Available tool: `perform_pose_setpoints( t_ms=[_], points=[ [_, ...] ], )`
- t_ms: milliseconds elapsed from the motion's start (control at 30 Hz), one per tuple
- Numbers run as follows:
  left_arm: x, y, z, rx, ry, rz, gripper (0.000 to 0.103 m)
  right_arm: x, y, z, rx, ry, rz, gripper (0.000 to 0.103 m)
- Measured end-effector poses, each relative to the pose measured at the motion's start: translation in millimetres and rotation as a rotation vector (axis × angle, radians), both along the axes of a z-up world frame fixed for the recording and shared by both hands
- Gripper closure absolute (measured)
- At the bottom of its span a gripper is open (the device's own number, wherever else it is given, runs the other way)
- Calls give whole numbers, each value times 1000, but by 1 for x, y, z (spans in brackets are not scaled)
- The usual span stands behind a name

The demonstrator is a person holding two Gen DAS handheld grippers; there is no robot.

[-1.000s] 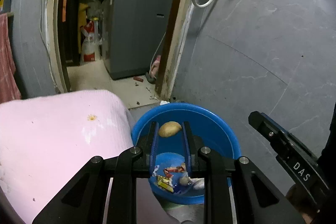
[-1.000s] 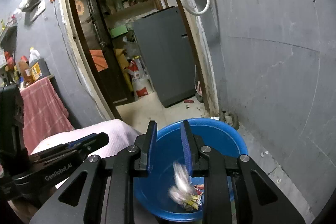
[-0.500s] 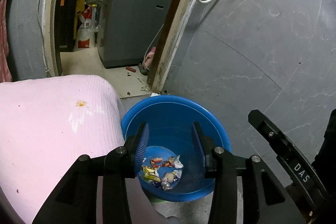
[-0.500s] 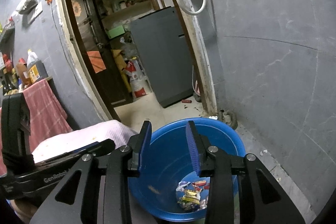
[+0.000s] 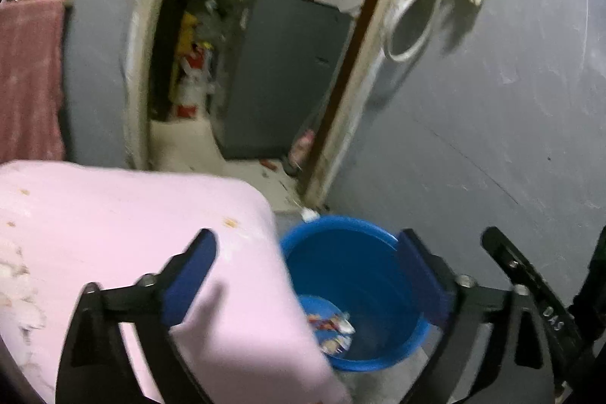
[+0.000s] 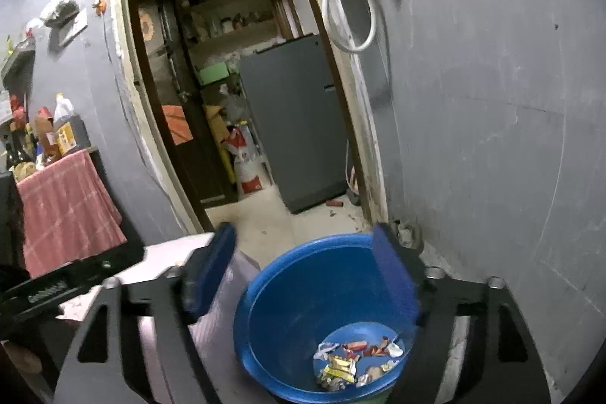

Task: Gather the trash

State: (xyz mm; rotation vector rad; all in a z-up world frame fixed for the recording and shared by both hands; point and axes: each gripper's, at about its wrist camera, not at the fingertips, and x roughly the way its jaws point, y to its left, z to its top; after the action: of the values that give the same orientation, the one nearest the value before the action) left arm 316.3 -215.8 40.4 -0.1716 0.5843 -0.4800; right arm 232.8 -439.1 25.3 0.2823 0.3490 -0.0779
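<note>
Both tongs stand over a blue tub [image 6: 288, 309] on the floor, in the corner between a pink-covered bed [image 5: 113, 233] and a grey wall [image 6: 492, 139]. The left tongs [image 5: 306, 275] have just been opening and now gape wide with nothing between the pads: one finger hangs over the bed's corner, the other over the tub's far-right rim. The right tongs [image 6: 318, 271] have also just been opening and are released and empty, their right finger above the tub's rim nearest the wall, their left finger over the strip where bed and tub meet. The trash [image 6: 356, 362], a small heap of crumpled wrappers in red, yellow and white, lies on the bottom of the tub, toward the wall side; in the left view part of the heap [image 5: 333, 328] is hidden behind the bed's edge. The bed's rounded corner overlaps the tub's left rim in that view, so whether they touch I cannot tell. Open floor runs from the tub's far rim to a doorway [image 6: 235, 101], beyond which a grey fridge [image 6: 295, 124] stands. A white hose [image 6: 348, 6] hangs on the wall above the tub, well clear of it. The left view is blurred.
</note>
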Motion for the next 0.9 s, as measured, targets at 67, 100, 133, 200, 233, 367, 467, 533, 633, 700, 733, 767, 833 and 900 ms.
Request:
perform_pose_setpoints(
  t_ms=[67,100,133,200,233,367,467,533,633,700,733,767,833,900],
  points=[
    [-7,9,7,2,-44,20,5,-2,3,4,-9,-14,1,21],
    [-9,11,9,5,-54,22,5,-3,4,5,-13,-19,1,18],
    [-12,14,12,12,-67,29,5,-5,6,7,-18,-29,1,17],
    [-18,21,16,22,-95,46,4,-8,10,11,-26,-42,5,11],
    [-21,25,18,23,-110,52,4,-9,13,13,-33,-50,7,8],
    [-36,41,25,28,-149,84,2,-12,23,22,-57,-80,16,0],
    [-44,52,32,34,-173,104,2,-16,33,32,-85,-84,27,0],
    [-52,60,36,40,-193,117,2,-21,42,39,-106,-94,38,0],
    [-64,70,42,45,-218,126,2,-33,56,44,-138,-111,68,0],
    [-75,76,43,55,-229,138,2,-43,65,45,-160,-120,75,0],
    [-80,78,42,57,-234,143,2,-50,70,46,-163,-132,72,0],
    [-86,82,42,56,-237,145,2,-58,74,46,-158,-145,79,0],
    [-98,89,40,41,-238,148,2,-70,80,47,-158,-161,83,0],
    [-110,97,39,26,-238,159,2,-82,87,47,-172,-167,80,0]
  ],
)
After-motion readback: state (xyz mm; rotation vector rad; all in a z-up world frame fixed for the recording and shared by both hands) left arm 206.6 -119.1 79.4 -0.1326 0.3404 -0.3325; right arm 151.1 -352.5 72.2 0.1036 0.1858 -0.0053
